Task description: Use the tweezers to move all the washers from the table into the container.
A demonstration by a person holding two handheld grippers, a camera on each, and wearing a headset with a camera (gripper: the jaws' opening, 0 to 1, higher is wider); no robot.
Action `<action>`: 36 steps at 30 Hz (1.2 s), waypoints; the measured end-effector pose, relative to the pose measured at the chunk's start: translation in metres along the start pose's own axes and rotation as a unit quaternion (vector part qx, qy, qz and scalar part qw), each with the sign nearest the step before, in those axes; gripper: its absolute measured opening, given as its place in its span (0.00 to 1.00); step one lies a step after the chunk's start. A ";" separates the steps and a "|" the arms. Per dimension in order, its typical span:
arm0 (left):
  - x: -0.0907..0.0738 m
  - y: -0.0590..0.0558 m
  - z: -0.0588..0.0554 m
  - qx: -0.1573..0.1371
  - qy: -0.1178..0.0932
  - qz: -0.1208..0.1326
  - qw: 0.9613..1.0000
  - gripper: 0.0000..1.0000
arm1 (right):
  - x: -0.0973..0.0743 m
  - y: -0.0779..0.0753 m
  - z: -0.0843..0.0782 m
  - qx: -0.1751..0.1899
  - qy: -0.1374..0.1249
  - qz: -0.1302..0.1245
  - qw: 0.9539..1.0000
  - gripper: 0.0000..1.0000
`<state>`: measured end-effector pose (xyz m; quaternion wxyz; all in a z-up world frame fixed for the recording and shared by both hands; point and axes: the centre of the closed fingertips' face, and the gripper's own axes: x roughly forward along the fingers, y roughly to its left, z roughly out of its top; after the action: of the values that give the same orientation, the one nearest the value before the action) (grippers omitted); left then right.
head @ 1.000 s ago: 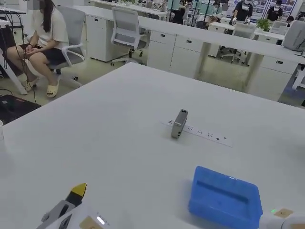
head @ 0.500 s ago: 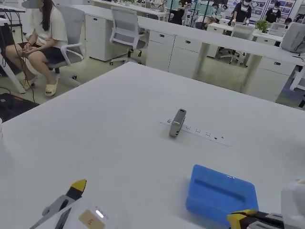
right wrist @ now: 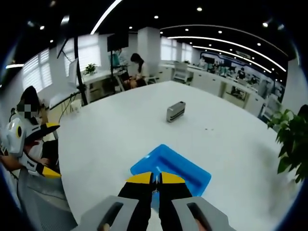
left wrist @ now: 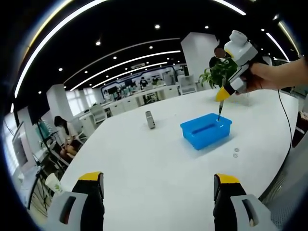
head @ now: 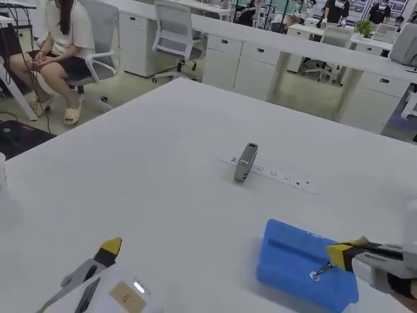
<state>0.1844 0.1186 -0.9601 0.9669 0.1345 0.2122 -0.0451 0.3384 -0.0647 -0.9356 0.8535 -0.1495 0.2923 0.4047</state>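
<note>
The blue container [head: 296, 274] sits on the white table near its front right. My right gripper [head: 340, 254] is shut on thin metal tweezers [head: 320, 270], whose tip hangs over the container's inside. Something small and grey is at the tip; I cannot tell whether it is a washer. In the right gripper view the jaws [right wrist: 155, 178] are pressed together above the container [right wrist: 187, 171]. Two washers [left wrist: 236, 152] lie on the table just in front of the container [left wrist: 206, 130]. My left gripper [left wrist: 156, 185] stands open and holds nothing, low at the table's front left [head: 107, 251].
A grey adapter [head: 245, 161] is plugged into a white power strip [head: 287, 179] at mid table. Beyond the table are office chairs, desks and a seated person [head: 62, 39]. A hand holds the right gripper [left wrist: 237, 53] above the container.
My right gripper came in from the lower right and moved left and up with the tweezers, until the tip was over the container. The left gripper barely moved. The head camera tilted slightly.
</note>
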 end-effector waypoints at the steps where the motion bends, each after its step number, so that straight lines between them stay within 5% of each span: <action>1: 0.000 0.000 0.000 0.000 0.001 0.000 1.000 0.97 | 0.002 -0.002 0.000 -0.002 0.000 -0.003 1.000 0.00; 6: 0.001 -0.001 -0.002 0.002 0.005 -0.002 1.000 0.97 | 0.023 -0.013 -0.009 -0.001 0.009 -0.015 1.000 0.00; 21: 0.003 -0.002 -0.006 0.010 0.017 -0.003 1.000 0.96 | 0.065 -0.011 -0.047 0.006 0.053 -0.010 0.999 0.00; 36: 0.003 -0.001 -0.007 0.010 0.020 -0.001 1.000 0.96 | 0.061 -0.016 -0.046 0.031 0.046 -0.011 0.998 0.02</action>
<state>0.1843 0.1190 -0.9675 0.9610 0.1451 0.2309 -0.0459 0.3644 -0.0603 -1.0091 0.8479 -0.1449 0.3416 0.3786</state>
